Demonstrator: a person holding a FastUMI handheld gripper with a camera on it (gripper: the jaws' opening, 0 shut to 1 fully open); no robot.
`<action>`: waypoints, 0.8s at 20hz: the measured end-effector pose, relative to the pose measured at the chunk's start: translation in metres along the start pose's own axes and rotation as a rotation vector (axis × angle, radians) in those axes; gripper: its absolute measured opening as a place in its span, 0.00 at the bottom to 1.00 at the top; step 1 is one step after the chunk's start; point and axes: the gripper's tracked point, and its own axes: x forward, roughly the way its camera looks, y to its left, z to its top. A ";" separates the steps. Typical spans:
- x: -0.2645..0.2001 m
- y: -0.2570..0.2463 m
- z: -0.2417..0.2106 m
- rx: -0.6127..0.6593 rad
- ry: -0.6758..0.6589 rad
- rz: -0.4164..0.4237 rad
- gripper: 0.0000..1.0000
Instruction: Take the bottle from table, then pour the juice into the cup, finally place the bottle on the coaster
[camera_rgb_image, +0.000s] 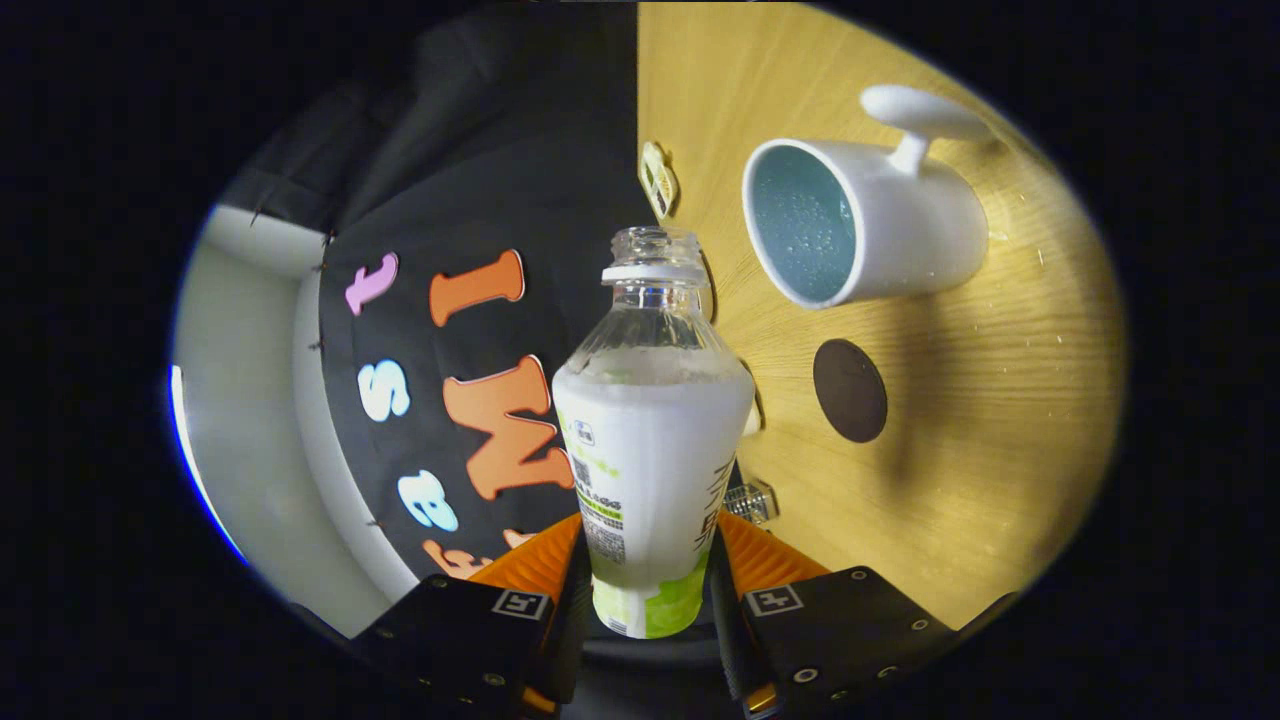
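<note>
My gripper is shut on the bottle, one finger pressing on each side of its lower body. The bottle is clear plastic with a white and green label, uncapped, filled with whitish juice up to its shoulder. The whole view is rolled sideways, so the wooden table stands like a wall beside the bottle. On it, beyond the fingers, is a white cup with a pale blue inside and a handle; its open mouth faces the bottle's neck. A dark round coaster lies on the table between the cup and the fingers.
A small flat tag-like object lies at the table's far edge, beyond the bottle's mouth. A small clear piece lies on the table close to one finger. The booth's black cloth wall is on the bottle's other side.
</note>
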 end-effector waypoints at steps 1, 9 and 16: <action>0.000 0.001 -0.001 -0.072 0.005 -0.003 0.57; 0.020 0.044 -0.013 -0.566 0.038 0.092 0.57; 0.039 0.048 -0.030 -1.039 0.049 0.127 0.57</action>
